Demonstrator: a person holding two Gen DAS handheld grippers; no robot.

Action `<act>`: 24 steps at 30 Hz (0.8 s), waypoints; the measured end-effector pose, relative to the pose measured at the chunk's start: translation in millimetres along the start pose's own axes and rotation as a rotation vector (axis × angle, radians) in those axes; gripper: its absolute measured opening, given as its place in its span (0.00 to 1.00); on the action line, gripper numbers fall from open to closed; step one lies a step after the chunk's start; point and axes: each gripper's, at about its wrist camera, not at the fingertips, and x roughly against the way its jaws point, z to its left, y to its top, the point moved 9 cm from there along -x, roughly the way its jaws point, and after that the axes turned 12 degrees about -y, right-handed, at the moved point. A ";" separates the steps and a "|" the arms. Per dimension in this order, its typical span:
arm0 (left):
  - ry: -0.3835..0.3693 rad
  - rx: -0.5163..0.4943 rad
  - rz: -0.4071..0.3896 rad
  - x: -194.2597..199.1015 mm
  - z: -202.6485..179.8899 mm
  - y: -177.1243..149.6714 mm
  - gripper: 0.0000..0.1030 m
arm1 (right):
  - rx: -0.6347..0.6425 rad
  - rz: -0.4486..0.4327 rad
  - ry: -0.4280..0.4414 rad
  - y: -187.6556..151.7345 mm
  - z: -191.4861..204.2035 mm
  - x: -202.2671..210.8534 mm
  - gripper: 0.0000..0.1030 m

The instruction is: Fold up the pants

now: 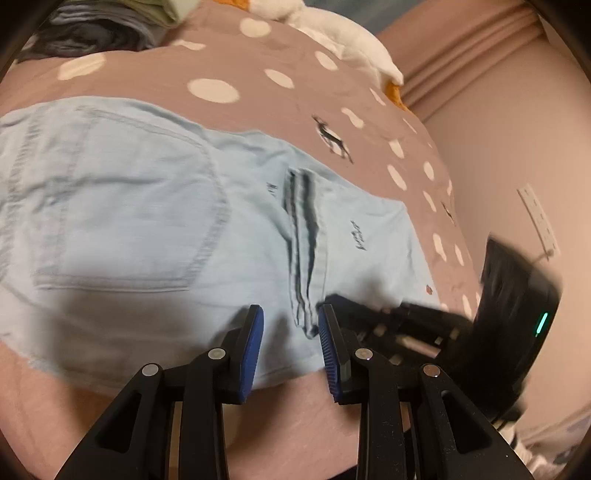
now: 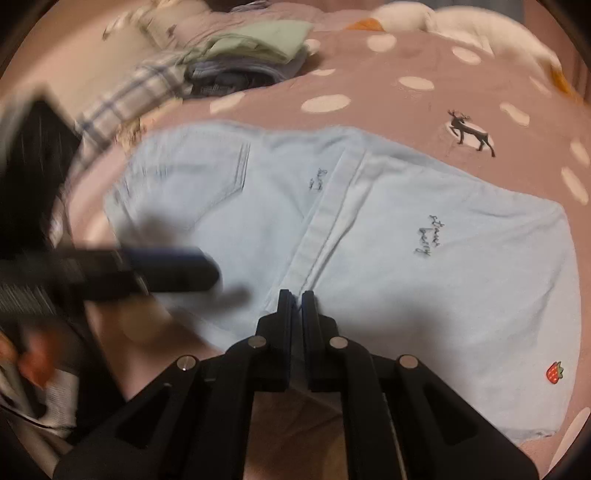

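Light blue denim pants (image 1: 129,229) lie flat on a pink dotted bed cover (image 1: 229,62), a back pocket to the left and a hemmed edge (image 1: 304,251) running down the middle. My left gripper (image 1: 291,328) is open, its blue pads either side of that hem's near end, just above the cloth. In the right wrist view the pants (image 2: 461,280) show script lettering and a strawberry patch (image 2: 554,372). My right gripper (image 2: 296,301) is shut on the near end of the hemmed band (image 2: 325,221). The left gripper (image 2: 166,266) shows blurred at the left there.
A stack of folded clothes (image 2: 251,59) sits at the far left of the bed. White and orange plush things (image 1: 343,33) lie at the far edge. A pink wall with a socket (image 1: 537,218) is on the right.
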 end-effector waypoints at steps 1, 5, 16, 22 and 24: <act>0.004 0.011 -0.007 4.1 2.9 -0.7 0.27 | 0.005 -0.011 -0.008 1.3 0.7 1.0 0.08; 0.006 0.060 -0.052 30.2 11.4 -7.9 0.28 | -0.056 -0.021 0.013 11.9 -3.9 17.0 0.08; -0.003 0.317 -0.244 105.6 72.2 -32.2 0.61 | -0.163 -0.095 0.065 13.6 6.6 48.9 0.15; -0.038 0.429 -0.348 108.6 102.3 -20.9 0.61 | -0.160 -0.113 0.074 20.5 14.6 54.3 0.17; -0.063 0.444 -0.384 106.9 108.7 -11.9 0.61 | -0.166 -0.109 0.069 21.0 12.9 53.1 0.17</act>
